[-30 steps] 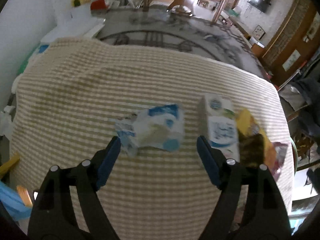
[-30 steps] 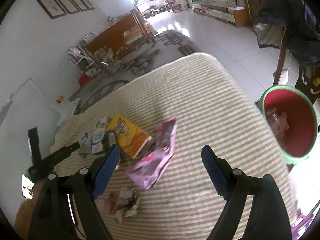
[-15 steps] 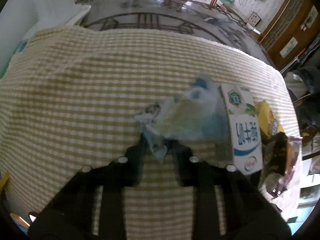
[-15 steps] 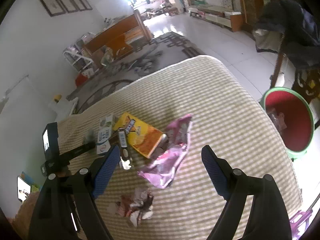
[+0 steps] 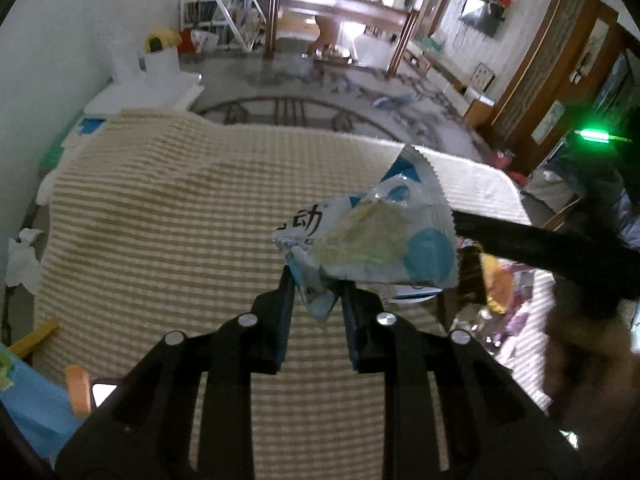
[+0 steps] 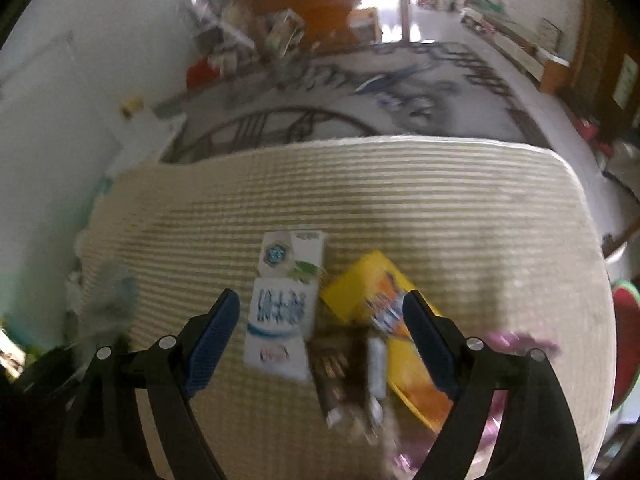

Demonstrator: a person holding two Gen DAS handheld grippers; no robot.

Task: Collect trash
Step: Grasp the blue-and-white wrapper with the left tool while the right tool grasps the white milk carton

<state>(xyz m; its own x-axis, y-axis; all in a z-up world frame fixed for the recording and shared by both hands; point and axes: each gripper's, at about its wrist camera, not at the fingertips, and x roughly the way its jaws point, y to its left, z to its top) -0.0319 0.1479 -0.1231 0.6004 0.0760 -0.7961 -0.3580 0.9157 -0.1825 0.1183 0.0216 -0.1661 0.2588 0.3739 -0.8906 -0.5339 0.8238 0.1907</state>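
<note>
Wrapper (image 5: 372,240) lifted off cloth (image 5: 160,220) — fingers (image 5: 285,300) pinching, "动"

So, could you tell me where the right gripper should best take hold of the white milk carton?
Probably across its long sides, from above: the milk carton lies flat on the striped cloth, a long side toward each pad of the open right gripper; a dark wrapper crowds its near right corner.

Both tools are showing matte black plastic frames with angular, forked arms. The left tool (image 5: 316,280) is carrying four round silver screws across its arms. The right tool (image 6: 320,332) is wearing ribbed blue pads (image 6: 214,332) on its fingers, with matching silver screws.
</note>
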